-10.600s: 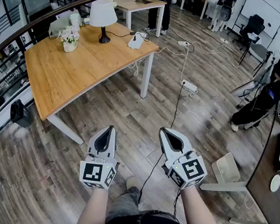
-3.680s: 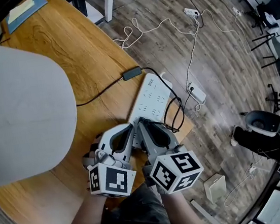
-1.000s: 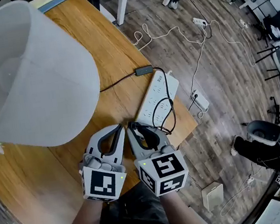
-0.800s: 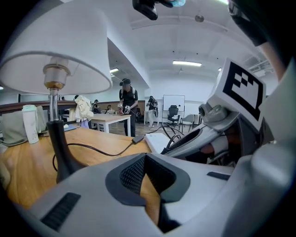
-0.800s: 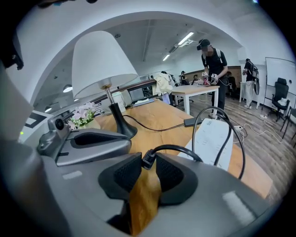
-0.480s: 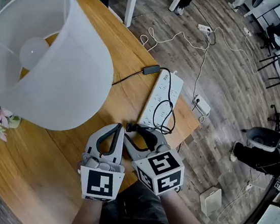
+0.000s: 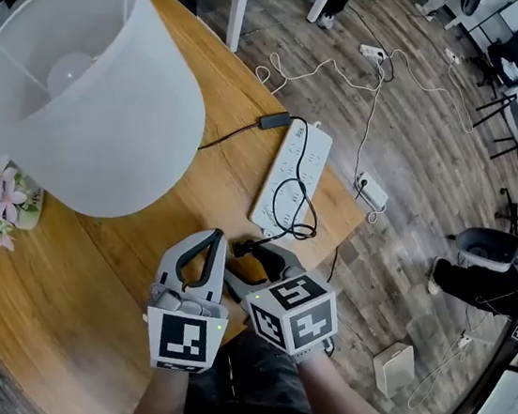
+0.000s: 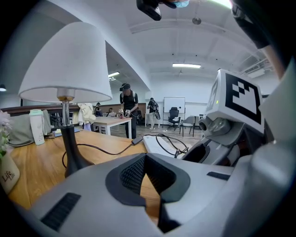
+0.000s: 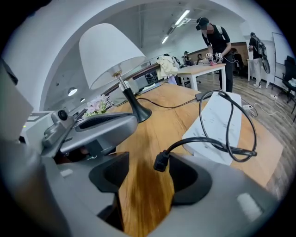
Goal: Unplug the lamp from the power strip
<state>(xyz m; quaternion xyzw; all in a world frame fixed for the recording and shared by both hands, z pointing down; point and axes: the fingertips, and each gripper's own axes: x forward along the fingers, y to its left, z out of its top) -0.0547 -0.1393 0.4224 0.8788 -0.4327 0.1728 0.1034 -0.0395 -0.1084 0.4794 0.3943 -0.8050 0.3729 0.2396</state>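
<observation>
The white-shaded lamp (image 7: 83, 92) stands on the wooden table, and its black cord runs to the white power strip (image 7: 292, 173) and loops over it. The cord's black plug (image 7: 241, 247) is out of the strip. It lies between the fingers of my right gripper (image 7: 249, 250), resting against one inner side (image 9: 162, 162). That gripper (image 9: 145, 159) is open; its jaws have just been opening and the pads do not press the plug. My left gripper (image 7: 208, 239) is beside it, shut and empty (image 8: 145, 157).
A pot of pink flowers (image 7: 7, 197) stands left of the lamp. The table's edge (image 7: 352, 227) runs just past the strip. Below it, cables and another power strip (image 7: 371, 191) lie on the wooden floor. People stand at a far table (image 9: 215, 41).
The right gripper's jaws have spread apart around the plug. Both grippers have drawn back from the power strip toward me. The lamp now appears further up and left.
</observation>
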